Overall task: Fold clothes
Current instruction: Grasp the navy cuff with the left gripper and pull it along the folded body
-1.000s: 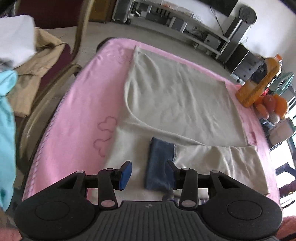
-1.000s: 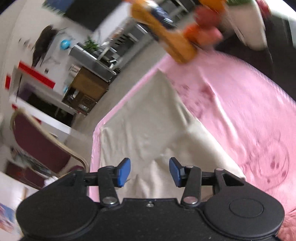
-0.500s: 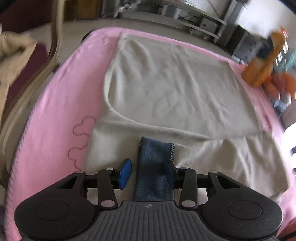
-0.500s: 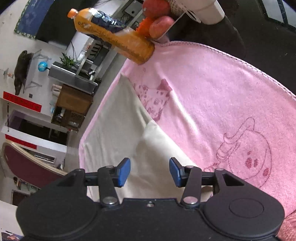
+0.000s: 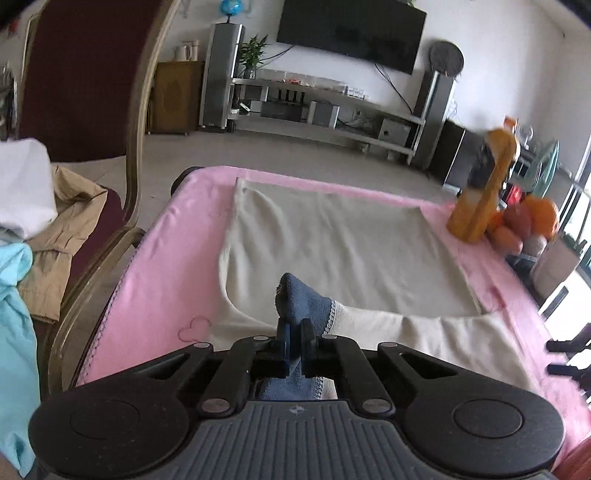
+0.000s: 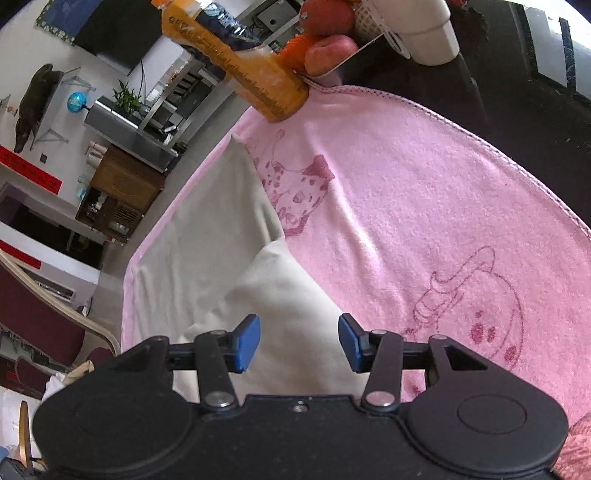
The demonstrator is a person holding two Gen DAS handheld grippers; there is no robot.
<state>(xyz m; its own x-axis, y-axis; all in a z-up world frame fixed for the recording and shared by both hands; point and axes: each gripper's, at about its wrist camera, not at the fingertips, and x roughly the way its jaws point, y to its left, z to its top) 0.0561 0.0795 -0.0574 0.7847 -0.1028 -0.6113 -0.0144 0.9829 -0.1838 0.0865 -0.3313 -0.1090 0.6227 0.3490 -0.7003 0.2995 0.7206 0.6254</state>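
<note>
One fruit bowl [image 6: 347,61], apples [image 6: 327,16] and oranges [image 5: 541,216] inside

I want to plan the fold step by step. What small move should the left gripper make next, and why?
Probably lift the left gripper a little and carry the blue collar forward over the cream shirt. Its fingers are shut on the collar, which already stands up off the pink blanket, while the right gripper is open over the shirt's sleeve, holding nothing.
</note>
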